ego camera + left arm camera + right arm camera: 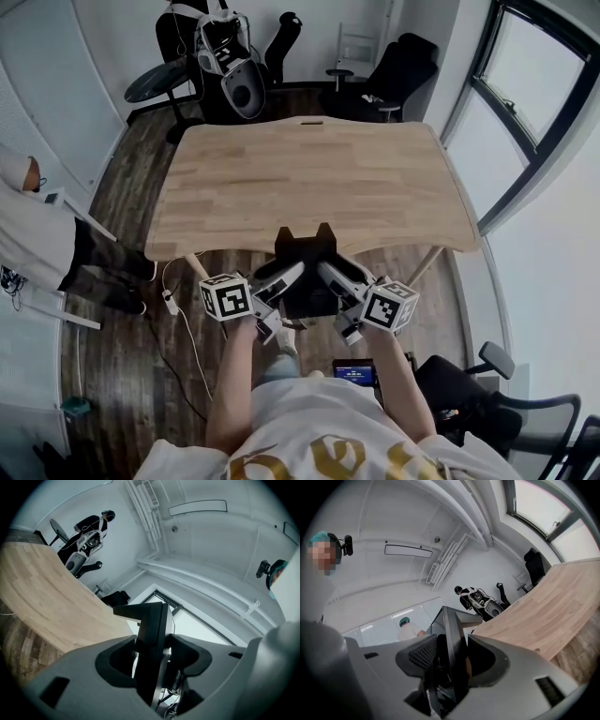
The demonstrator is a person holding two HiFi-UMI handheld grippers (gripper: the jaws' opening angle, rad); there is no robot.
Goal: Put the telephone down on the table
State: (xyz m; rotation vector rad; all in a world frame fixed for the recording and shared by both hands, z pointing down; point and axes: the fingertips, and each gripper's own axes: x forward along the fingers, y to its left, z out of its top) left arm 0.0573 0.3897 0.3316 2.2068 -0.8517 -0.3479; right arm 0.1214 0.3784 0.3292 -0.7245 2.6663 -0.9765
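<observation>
The black telephone hangs in the air just short of the near edge of the wooden table, held from both sides. My left gripper is shut on its left side and my right gripper is shut on its right side. In the left gripper view the telephone stands edge-on between the two dark pads, with the table off to the left. The right gripper view shows the same thin black body pinched between that gripper's pads, and the table lies to the right.
Black office chairs and a chair carrying a white and grey rig stand beyond the table's far edge. A person in white sits at the left. Another black chair is at my right, and a white cable lies on the floor.
</observation>
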